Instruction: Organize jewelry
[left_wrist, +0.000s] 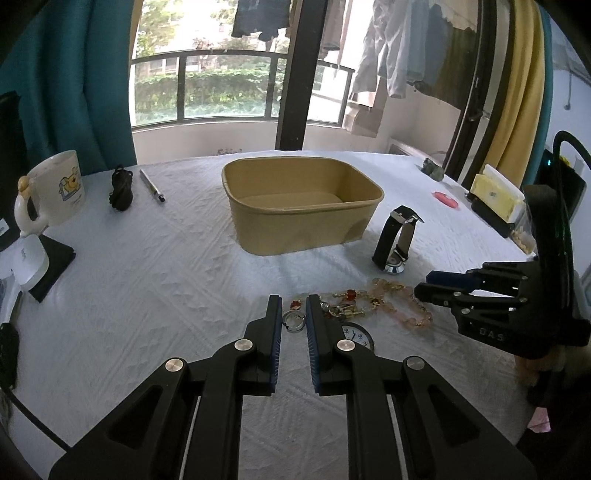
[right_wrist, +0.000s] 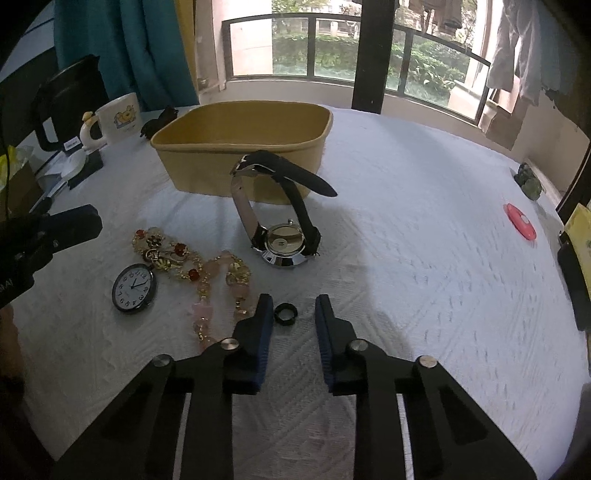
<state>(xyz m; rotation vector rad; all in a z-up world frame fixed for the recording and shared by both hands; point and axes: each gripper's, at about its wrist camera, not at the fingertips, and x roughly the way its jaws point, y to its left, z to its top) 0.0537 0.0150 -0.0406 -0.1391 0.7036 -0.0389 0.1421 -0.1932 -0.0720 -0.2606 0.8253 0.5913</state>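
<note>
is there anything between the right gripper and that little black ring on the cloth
Nothing visible. The black ring lies on the cloth between the open fingers of the right gripper, nearer the left one. The pink bead bracelet sits just left, outside the fingers.

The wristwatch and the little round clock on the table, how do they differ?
The wristwatch has black straps arching upward and lies dial-down, showing its shiny metal back. The clock has no strap and lies flat, its white numbered dial facing up. The wristwatch sits nearer the tan box. Both are round and rest on the white cloth.
</note>
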